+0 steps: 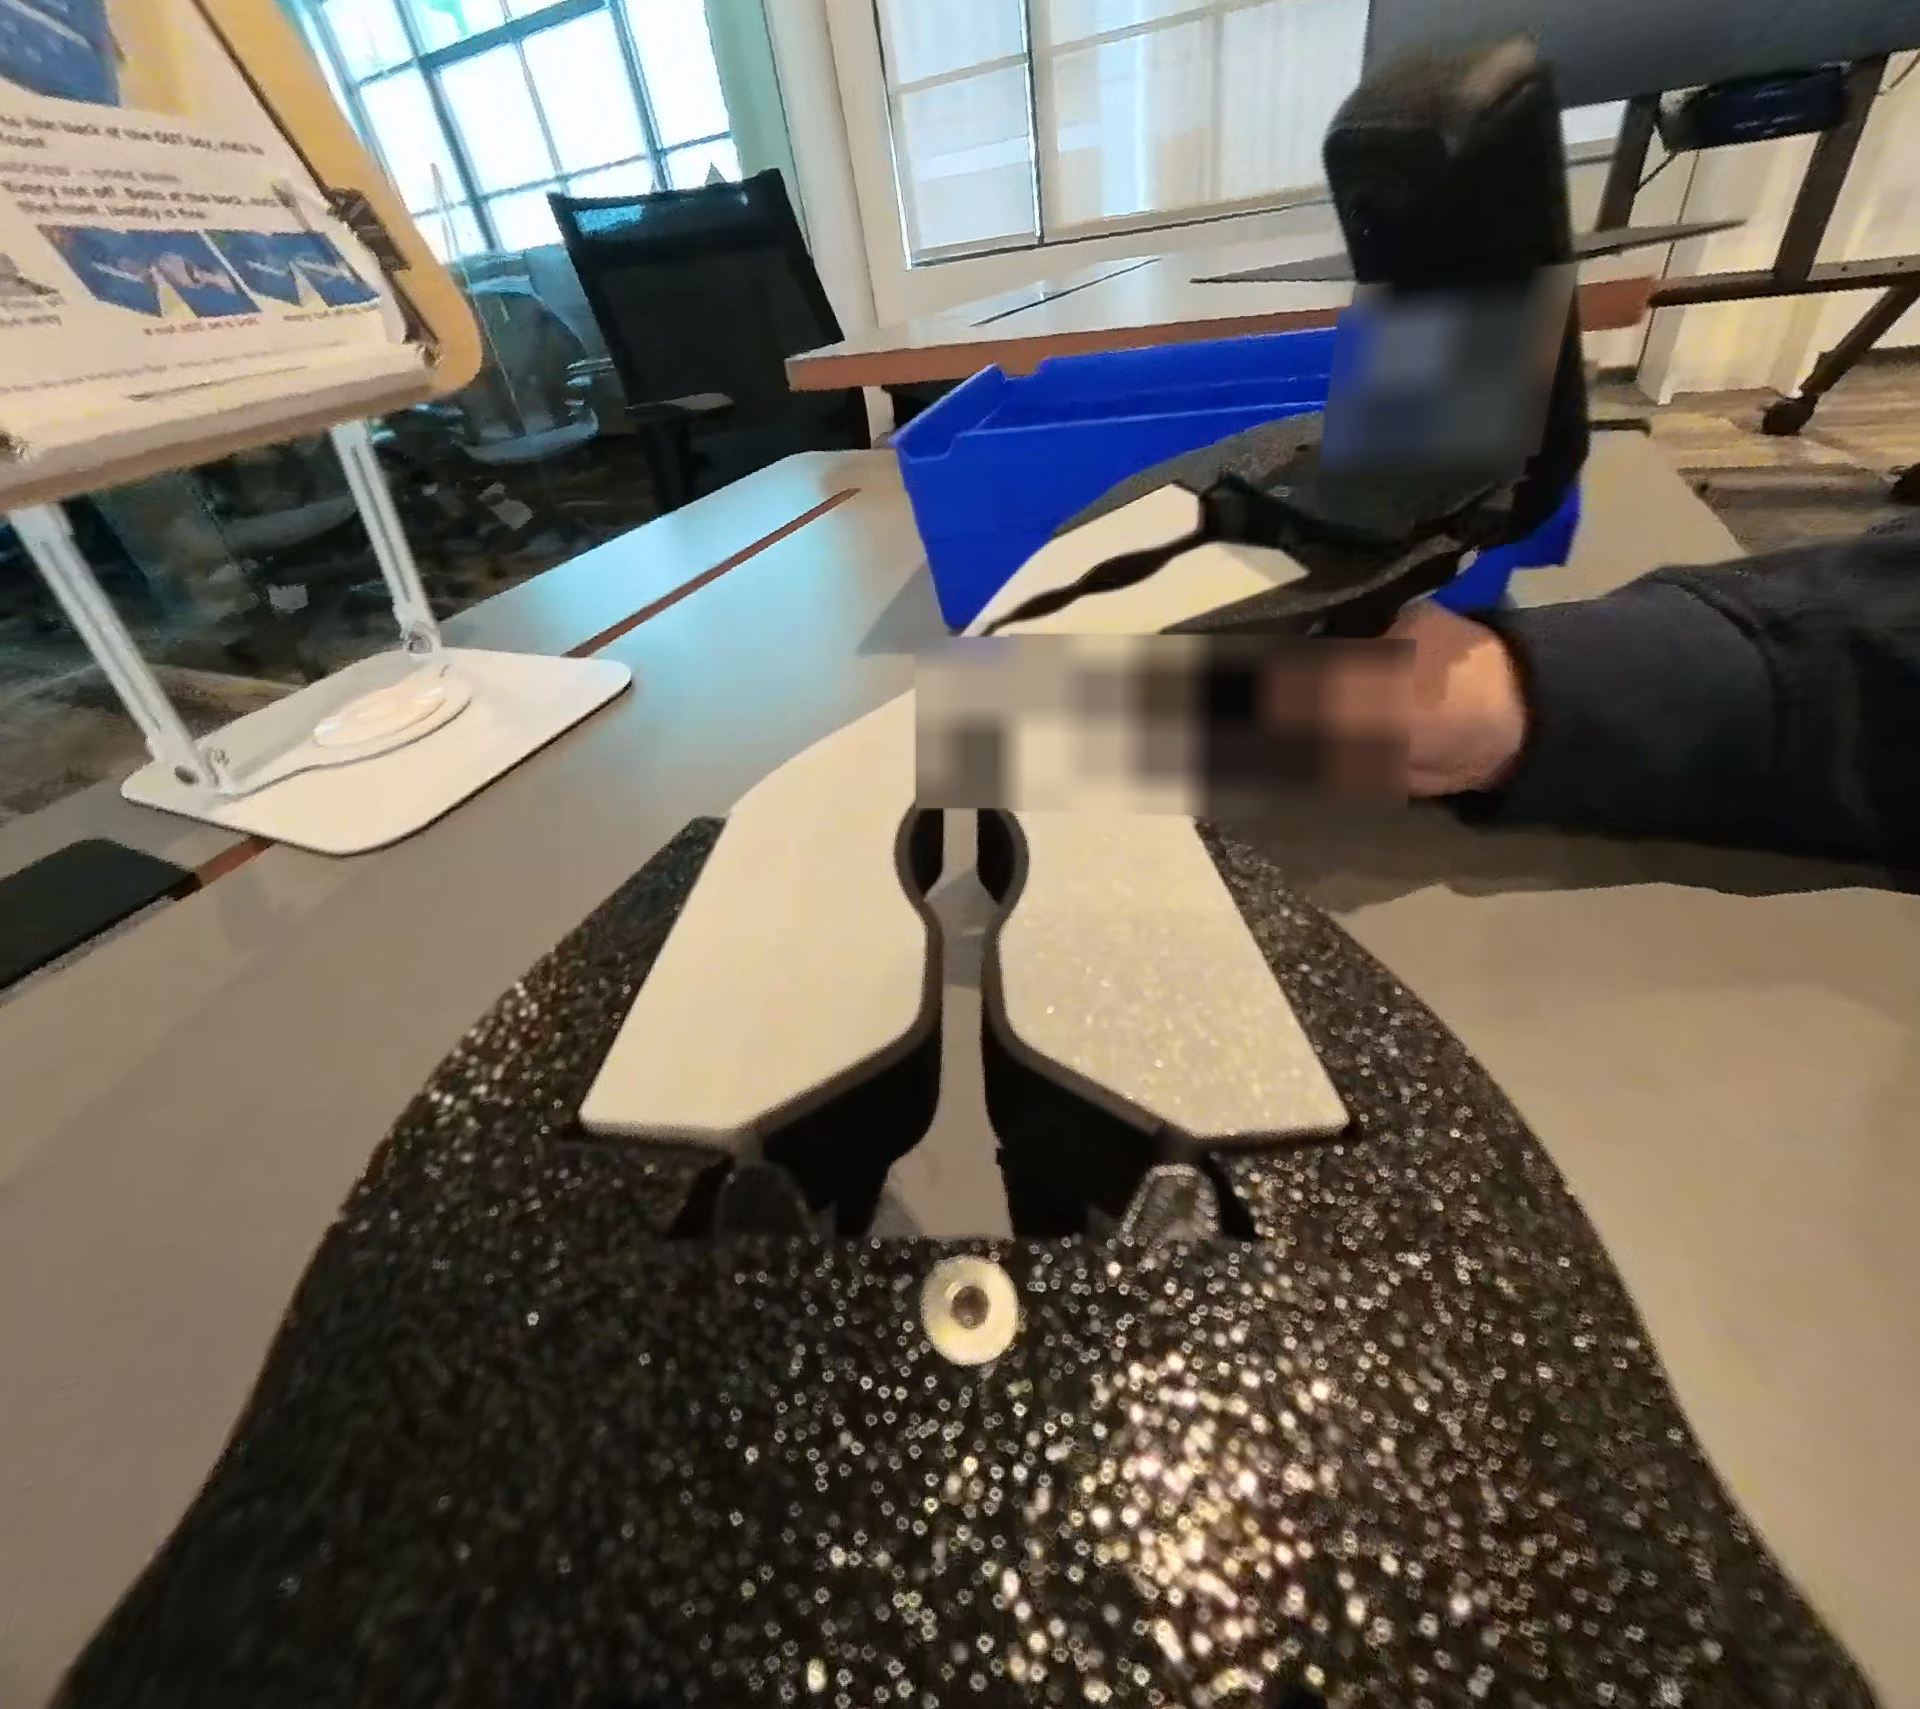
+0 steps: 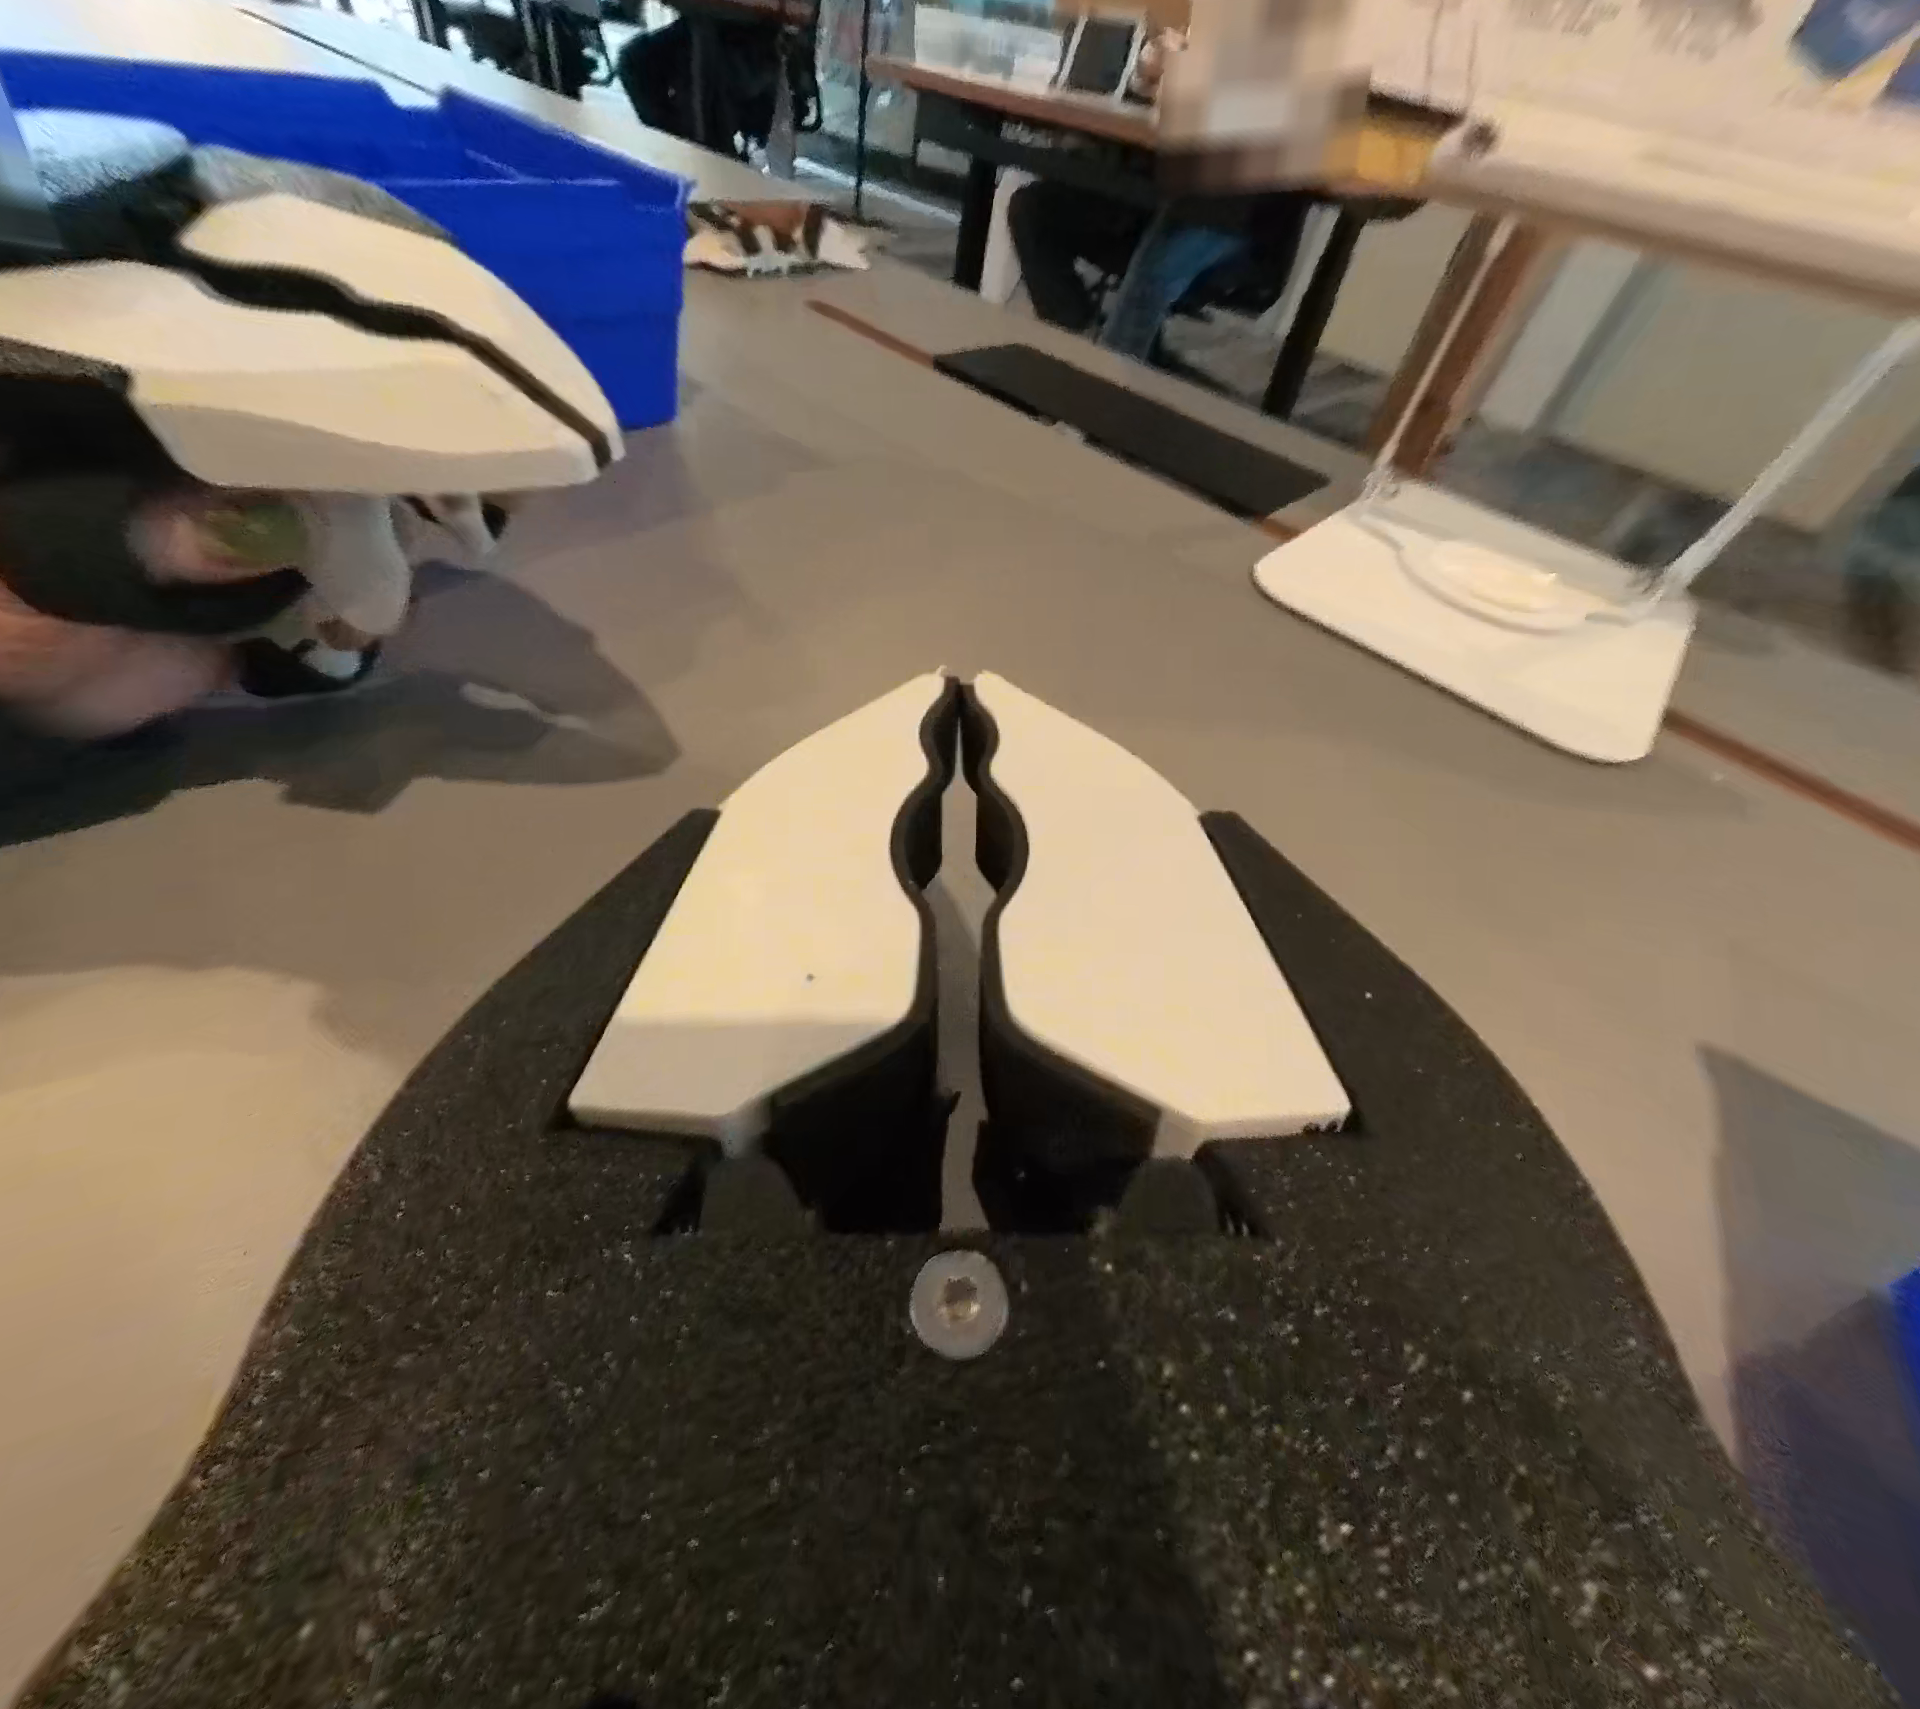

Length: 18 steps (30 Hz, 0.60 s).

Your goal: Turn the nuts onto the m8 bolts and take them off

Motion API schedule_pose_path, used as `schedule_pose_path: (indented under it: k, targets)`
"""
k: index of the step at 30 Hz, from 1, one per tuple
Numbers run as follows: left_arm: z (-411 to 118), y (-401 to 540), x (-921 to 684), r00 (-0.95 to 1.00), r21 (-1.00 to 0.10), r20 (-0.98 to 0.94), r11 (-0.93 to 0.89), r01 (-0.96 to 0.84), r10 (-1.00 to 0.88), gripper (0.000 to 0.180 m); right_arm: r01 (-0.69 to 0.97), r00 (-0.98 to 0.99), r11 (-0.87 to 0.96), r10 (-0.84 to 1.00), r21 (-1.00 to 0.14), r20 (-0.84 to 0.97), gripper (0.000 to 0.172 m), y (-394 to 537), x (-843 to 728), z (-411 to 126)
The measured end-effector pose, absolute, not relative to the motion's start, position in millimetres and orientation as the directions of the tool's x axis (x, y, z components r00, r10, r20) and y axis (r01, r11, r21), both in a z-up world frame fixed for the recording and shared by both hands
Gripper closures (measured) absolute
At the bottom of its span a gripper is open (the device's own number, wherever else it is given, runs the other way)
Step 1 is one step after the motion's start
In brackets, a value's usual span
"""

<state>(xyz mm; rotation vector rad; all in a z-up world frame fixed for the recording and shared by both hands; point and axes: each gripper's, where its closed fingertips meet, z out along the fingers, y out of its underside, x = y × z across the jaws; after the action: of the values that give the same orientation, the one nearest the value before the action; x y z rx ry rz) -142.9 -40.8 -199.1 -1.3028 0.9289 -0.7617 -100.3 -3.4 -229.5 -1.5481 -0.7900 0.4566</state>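
No nut or bolt shows in either view. My right gripper point(image 2: 958, 685) is shut, its white fingers point(image 2: 831, 890) meeting at the tips with nothing between them, low over the grey table point(image 2: 935, 537). It also shows in the left wrist view point(image 1: 1000, 620), held by a hand point(image 1: 1455, 703), fingers together. My left gripper point(image 2: 601, 454) hovers at the left of the right wrist view, its fingers closed along a thin dark seam. In the left wrist view its fingers point(image 1: 790, 953) lie close together, but a blurred patch hides their tips.
A blue bin point(image 1: 1081, 464) stands on the table behind the grippers and also shows in the right wrist view point(image 2: 540, 205). A document stand with a white base point(image 1: 384, 724) stands on the far side point(image 2: 1486, 620). A black pad point(image 2: 1132, 423) lies by the table seam.
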Motion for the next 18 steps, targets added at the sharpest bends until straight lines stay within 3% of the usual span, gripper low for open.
schedule_pose_path:
  k: [7, 10, 14, 18]
  targets:
    - [-139.5, -77.8, -162.5, 0.463, -0.985, -0.173, 0.158, -0.071, -0.869, 0.174, 0.268, 0.663, 0.072, 0.709, -0.961, 0.238, 0.171, -6.8, -106.5, -231.6]
    - [-107.9, -83.3, -206.8, 0.514, -0.948, -0.309, 0.213, -0.239, -0.800, 0.168, 0.270, 0.662, 0.077, 0.709, -0.960, 0.243, 0.171, -6.9, -106.8, -231.5]
    - [-95.5, -43.7, -308.3, 0.520, -0.766, -0.560, 0.165, -0.621, -0.644, 0.166, 0.243, 0.663, 0.065, 0.718, -0.968, 0.215, 0.170, -6.4, -105.5, -229.8]
    - [-152.6, 0.7, -388.8, 0.362, -0.541, -0.491, -0.048, -0.840, -0.792, 0.162, 0.205, 0.670, 0.048, 0.722, -0.978, 0.176, 0.169, -5.0, -102.6, -227.3]
